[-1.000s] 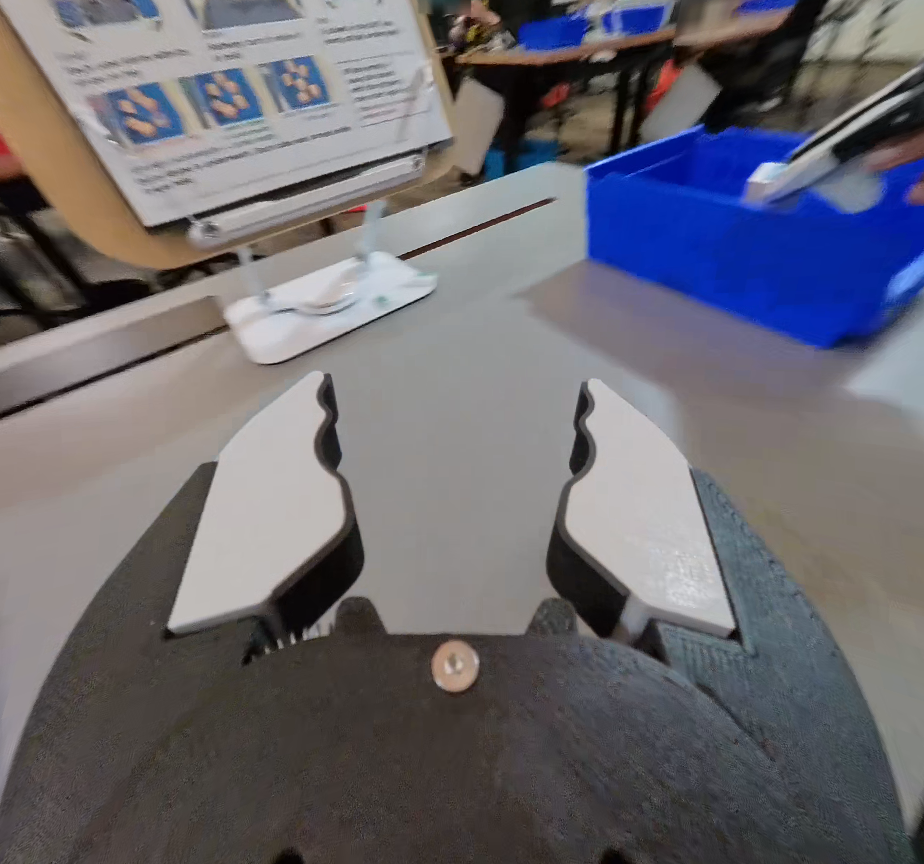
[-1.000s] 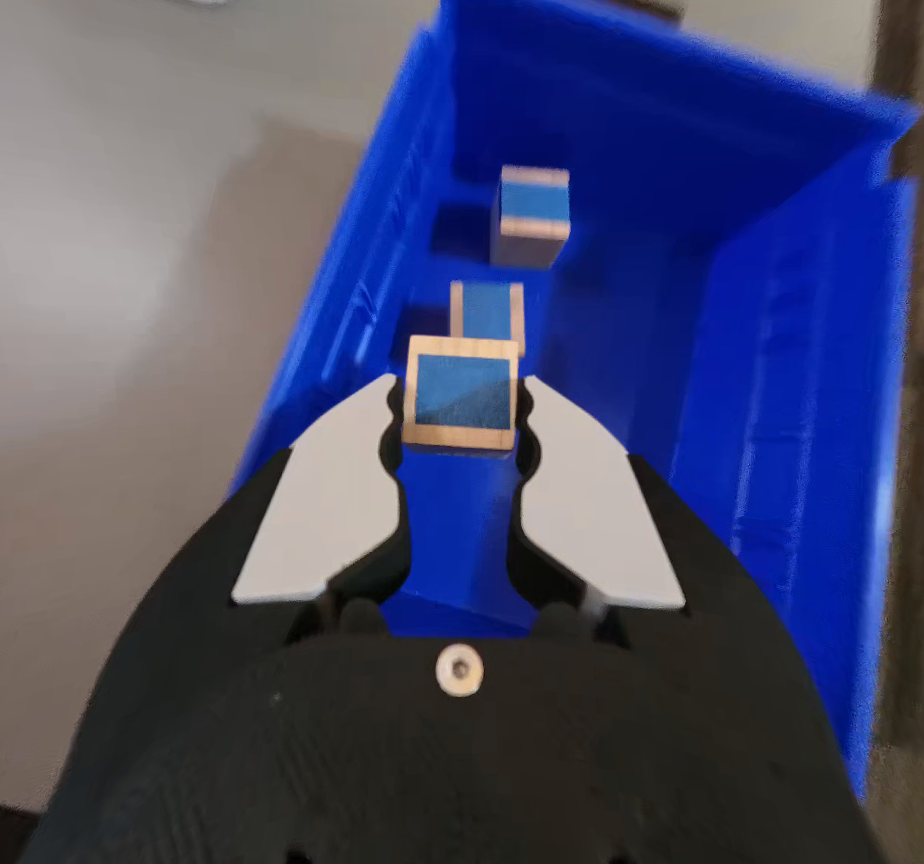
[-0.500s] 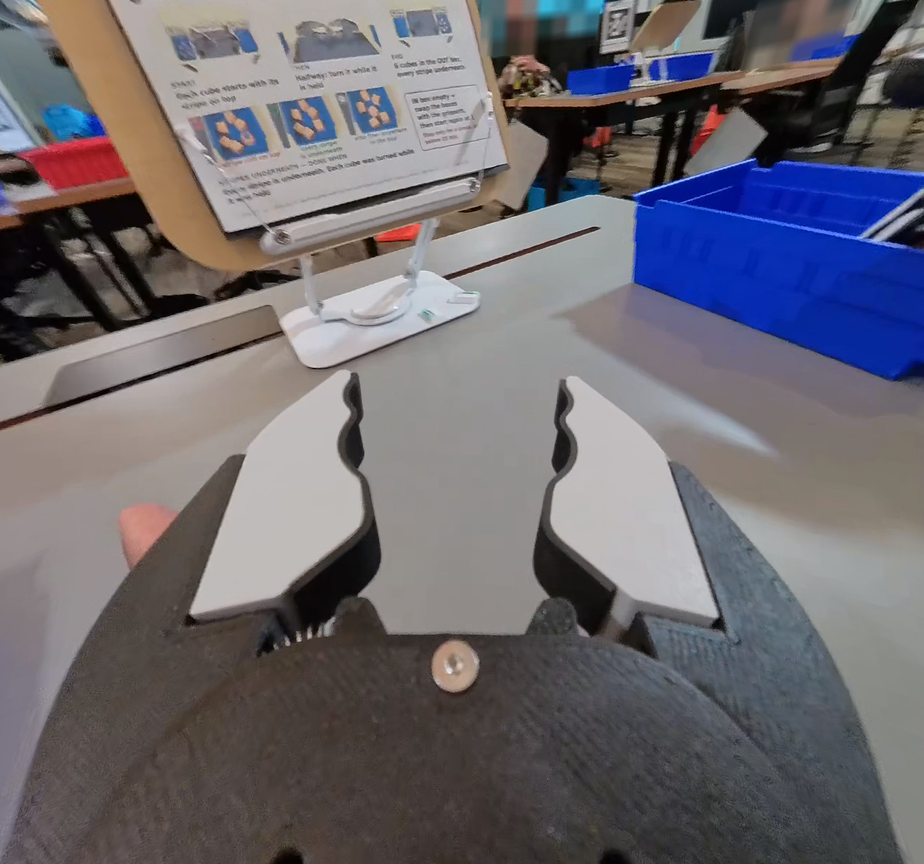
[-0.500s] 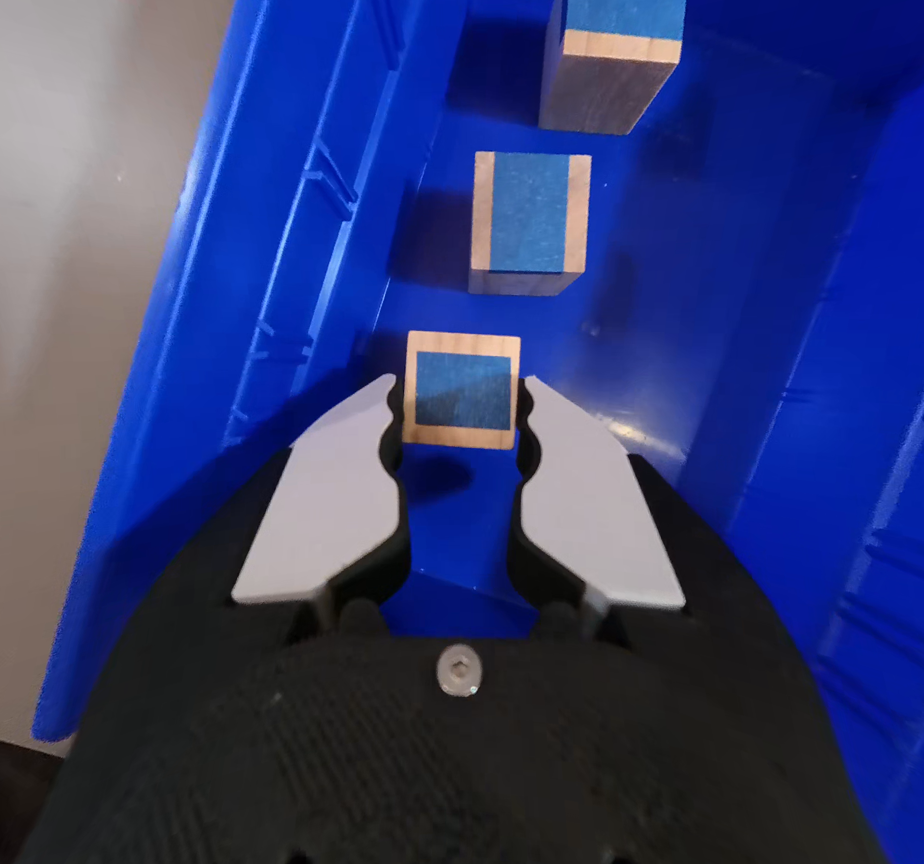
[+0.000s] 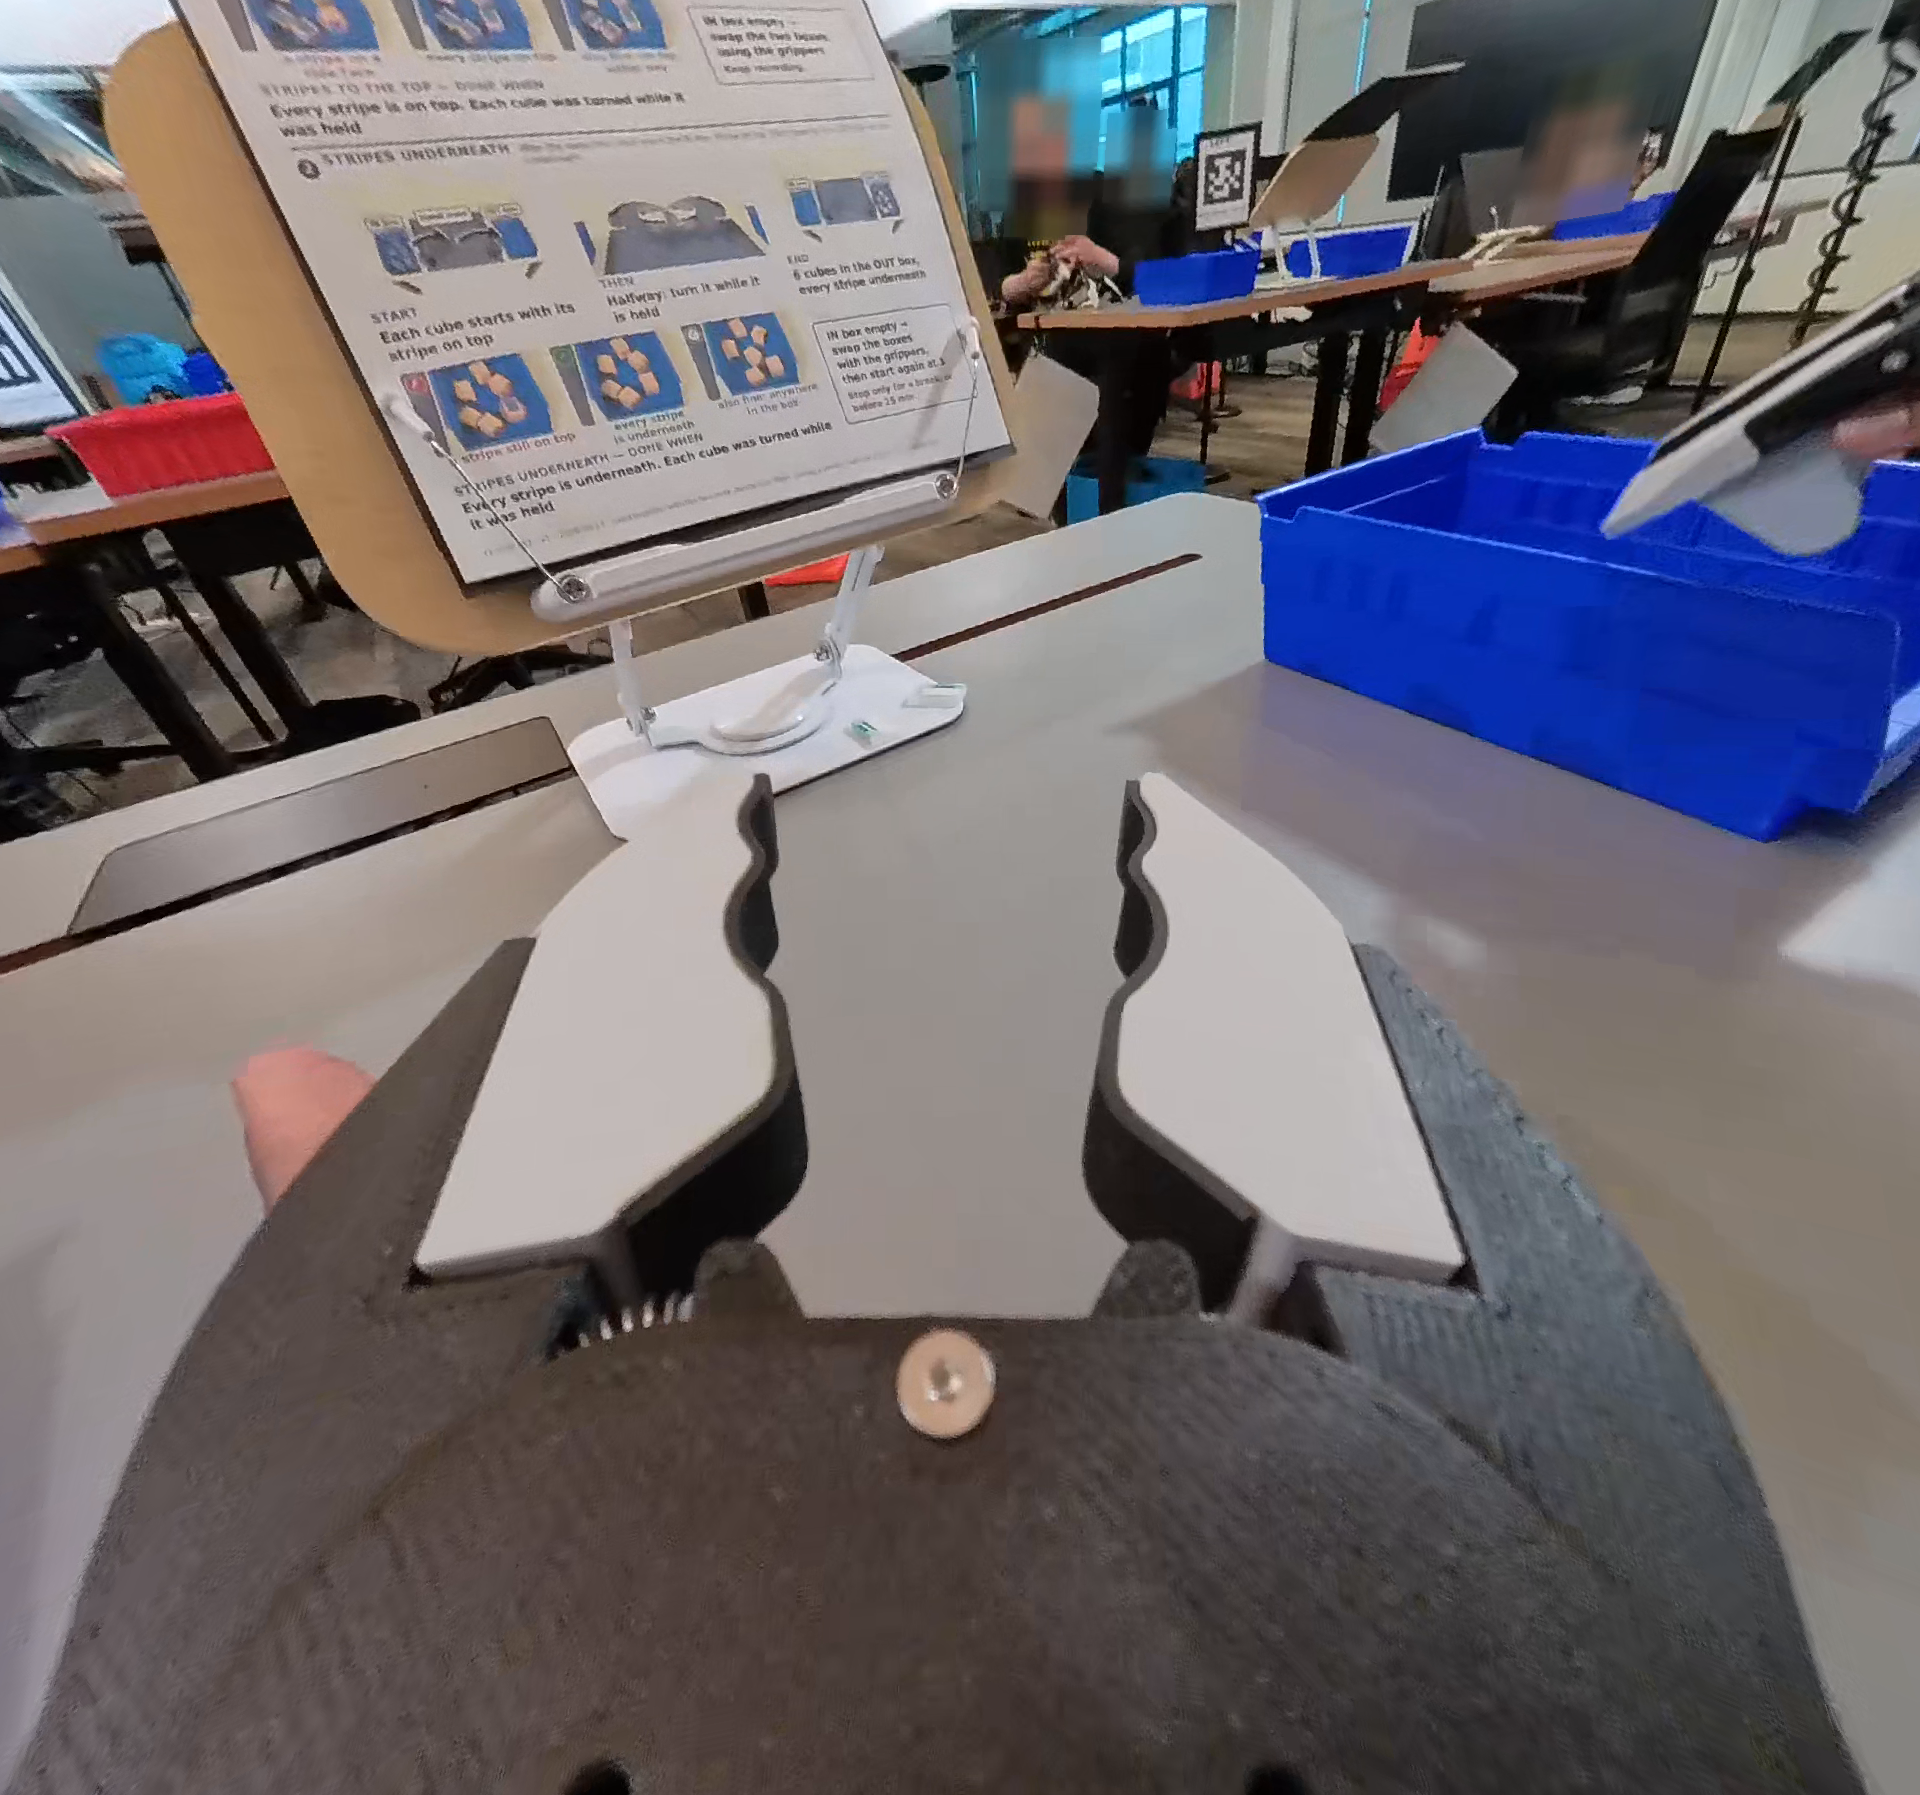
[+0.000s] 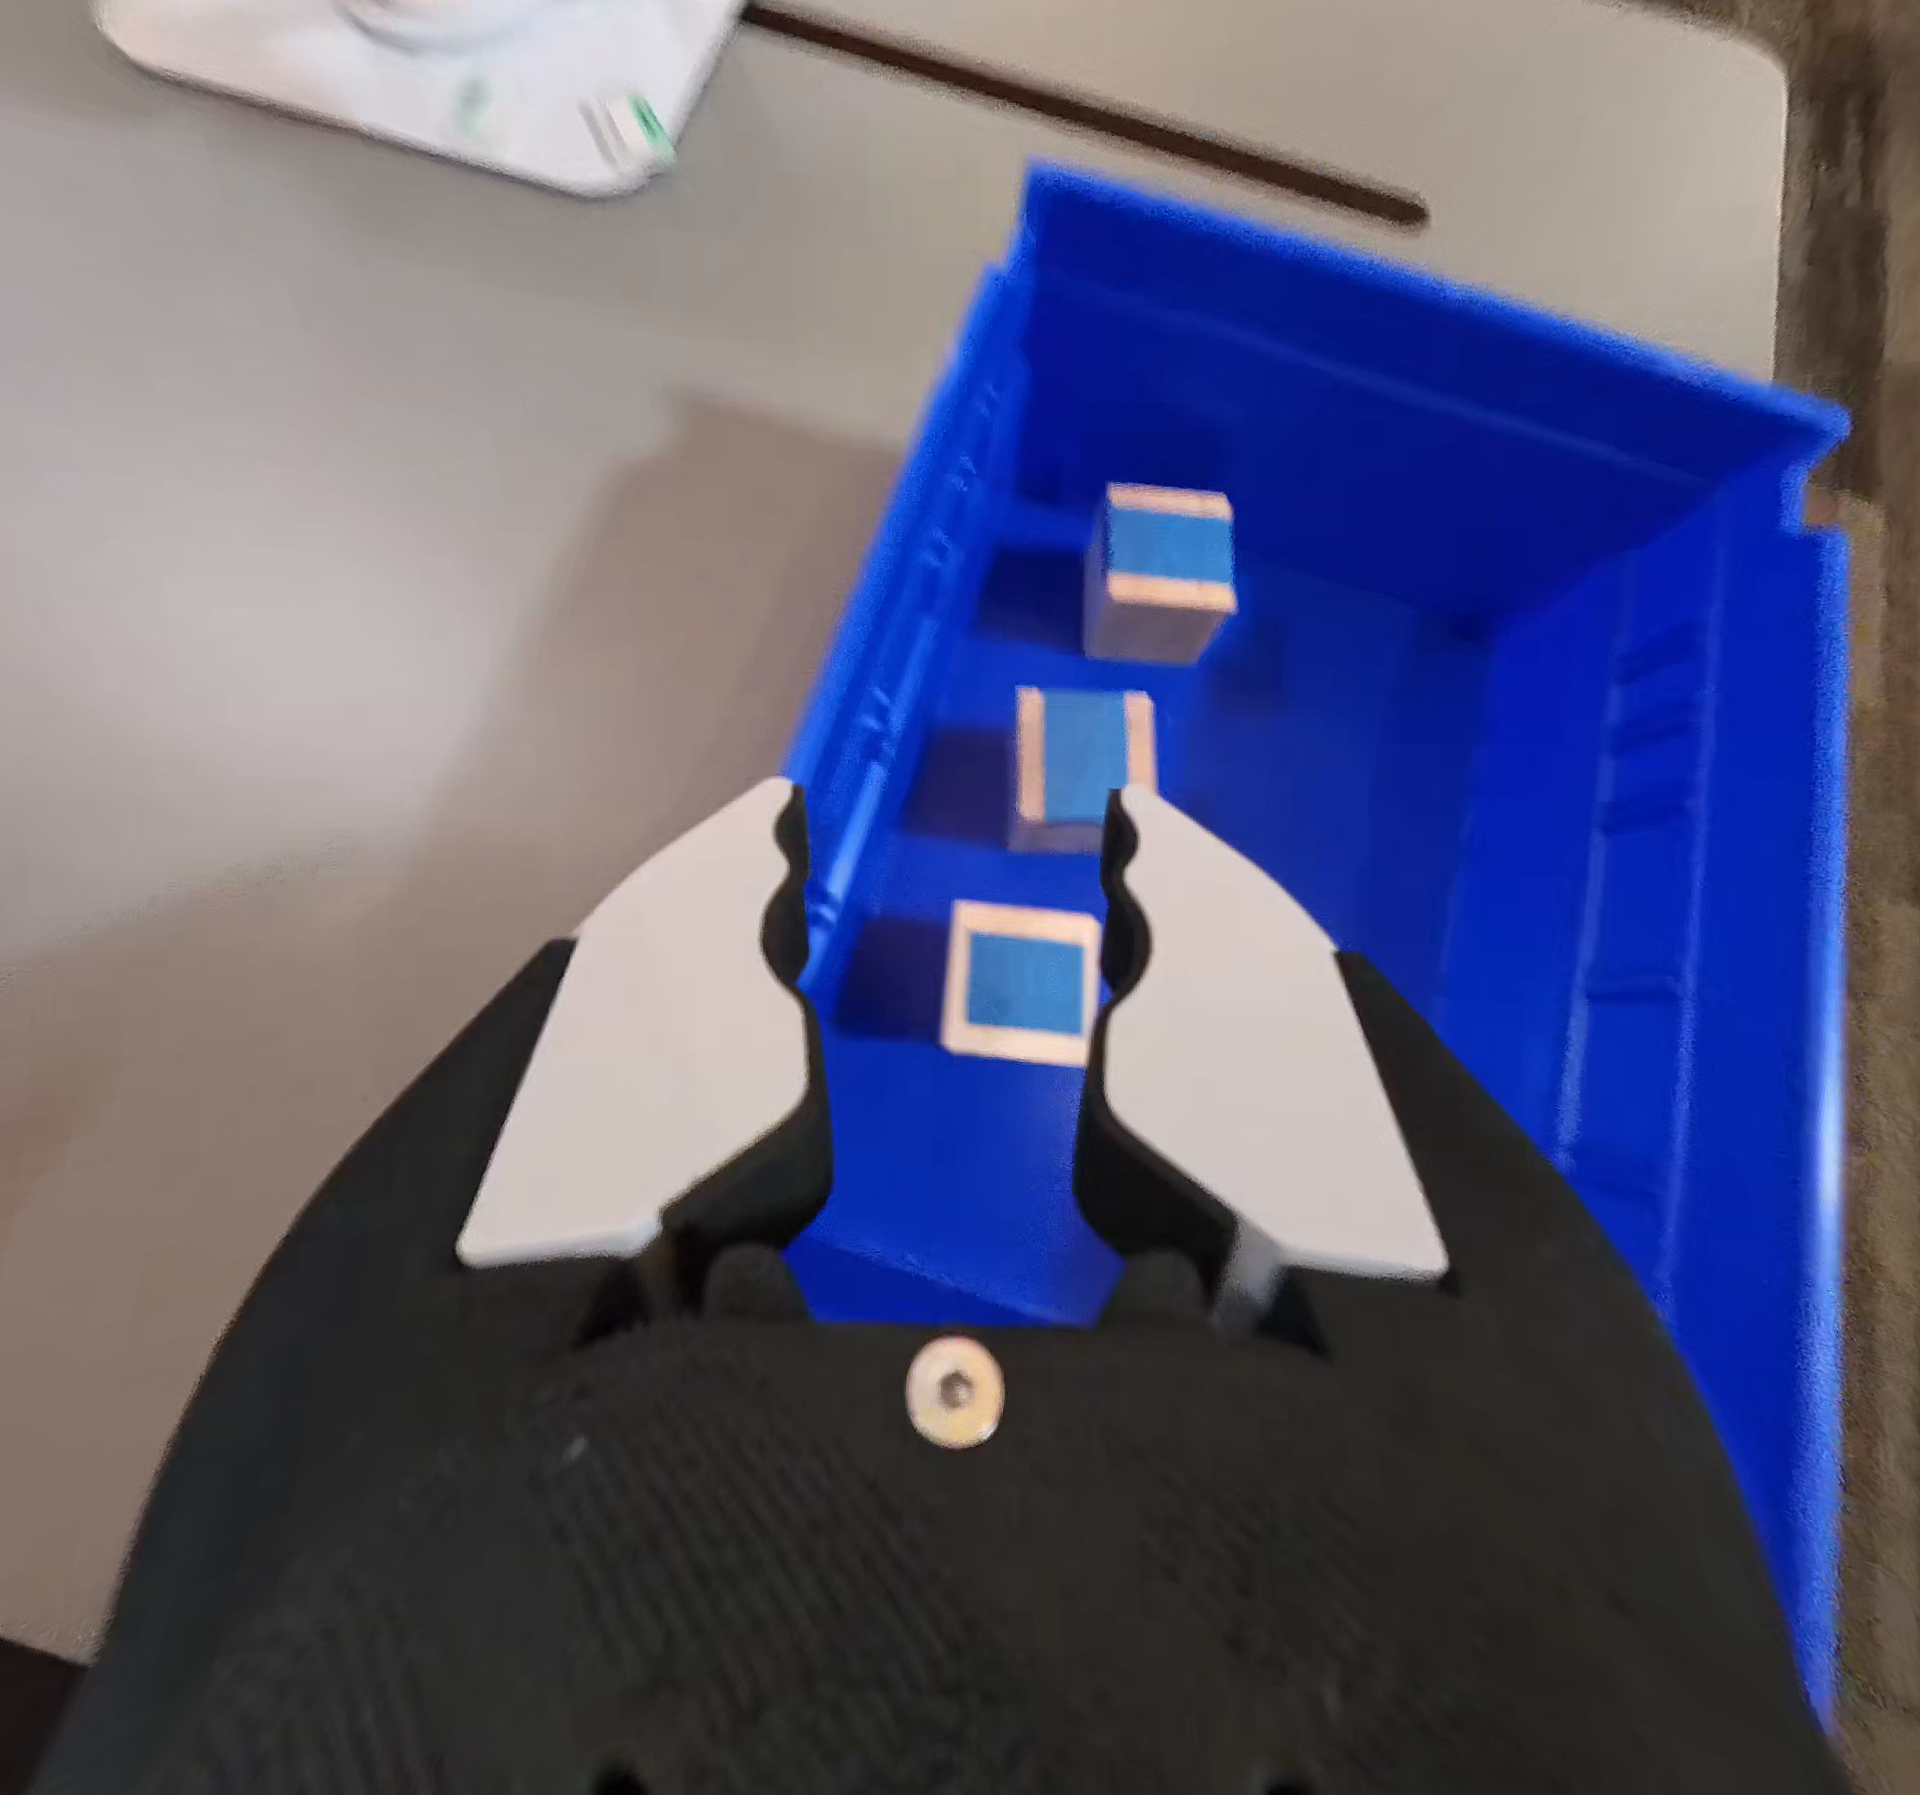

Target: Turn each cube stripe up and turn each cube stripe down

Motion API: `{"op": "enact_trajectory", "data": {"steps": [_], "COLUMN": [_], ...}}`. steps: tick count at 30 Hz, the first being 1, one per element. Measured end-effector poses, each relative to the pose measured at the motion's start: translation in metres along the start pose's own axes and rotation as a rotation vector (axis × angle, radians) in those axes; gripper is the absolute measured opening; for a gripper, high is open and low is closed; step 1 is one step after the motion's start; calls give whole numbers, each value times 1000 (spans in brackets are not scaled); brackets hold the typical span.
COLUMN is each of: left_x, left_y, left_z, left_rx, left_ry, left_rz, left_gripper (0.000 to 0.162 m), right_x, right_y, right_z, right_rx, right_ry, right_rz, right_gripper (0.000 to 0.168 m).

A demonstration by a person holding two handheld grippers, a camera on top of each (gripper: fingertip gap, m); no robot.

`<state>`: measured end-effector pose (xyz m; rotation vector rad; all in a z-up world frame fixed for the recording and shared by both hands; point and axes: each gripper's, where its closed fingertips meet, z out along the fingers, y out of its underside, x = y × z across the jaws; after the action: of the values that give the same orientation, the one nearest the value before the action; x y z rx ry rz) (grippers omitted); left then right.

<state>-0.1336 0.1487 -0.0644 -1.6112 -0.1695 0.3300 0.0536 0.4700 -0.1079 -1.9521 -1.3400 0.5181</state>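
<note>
Three wooden cubes with blue stripes facing up lie in a row along the left wall of a blue bin [image 6: 1558, 810]: a near cube [image 6: 1023, 992], a middle cube [image 6: 1081, 758] and a far cube [image 6: 1164, 571]. My right gripper [image 6: 951, 800] is open and empty, raised above the bin's near left part, with the near cube seen between its fingers below. My left gripper [image 5: 945, 789] is open and empty, low over the grey table [image 5: 935, 1018]. The right gripper also shows in the left wrist view [image 5: 1745, 467], over the bin [image 5: 1558, 623].
An instruction sheet on a tan board [image 5: 582, 218] stands on a white stand base [image 5: 769, 727] at the back of the table; the base also shows in the right wrist view [image 6: 416, 20]. The table's right edge [image 6: 1766, 187] lies just past the bin. Other tables and people are far behind.
My right gripper opened and let go of the near cube, which now lies in the bin stripe up, then rose and pulled back. My left gripper tilted up slightly and closed a little.
</note>
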Motion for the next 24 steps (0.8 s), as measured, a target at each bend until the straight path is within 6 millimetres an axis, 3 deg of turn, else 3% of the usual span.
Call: {"op": "enact_trajectory", "data": {"steps": [4, 7, 8, 11, 15, 17, 19, 24], "left_x": [-3, -15, -17, -18, -21, -26, -31, -36], "left_y": [3, 5, 6, 8, 10, 11, 13, 12], "left_z": [0, -2, -3, -3, -2, -2, -1, -3], "left_rx": [-35, -38, -36, -38, -33, -28, -26, 10], "left_ry": [22, -6, 2, 11, -1, -17, -41, -62], "left_rz": [-103, -169, -166, -105, -79, -98, -104, -117], "left_gripper": [60, 62, 55, 47, 48, 54, 54, 56], "right_x": [-61, -122, -146, -224, -298, -320, -329, -299], "right_y": [-40, -61, -64, -57, -13, 7, 13, -12], "right_z": [-9, -15, -17, -19, 2, 12, 15, 12], "right_rx": [189, 301, 337, 415, 360, 303, 282, 471], "right_ry": [-147, -262, -314, -488, -616, -660, -661, -469], "right_rz": [-6, -60, -84, -162, -213, -201, -229, -231], "right_gripper": [54, 53, 54, 55, 53, 51, 52, 32]}}
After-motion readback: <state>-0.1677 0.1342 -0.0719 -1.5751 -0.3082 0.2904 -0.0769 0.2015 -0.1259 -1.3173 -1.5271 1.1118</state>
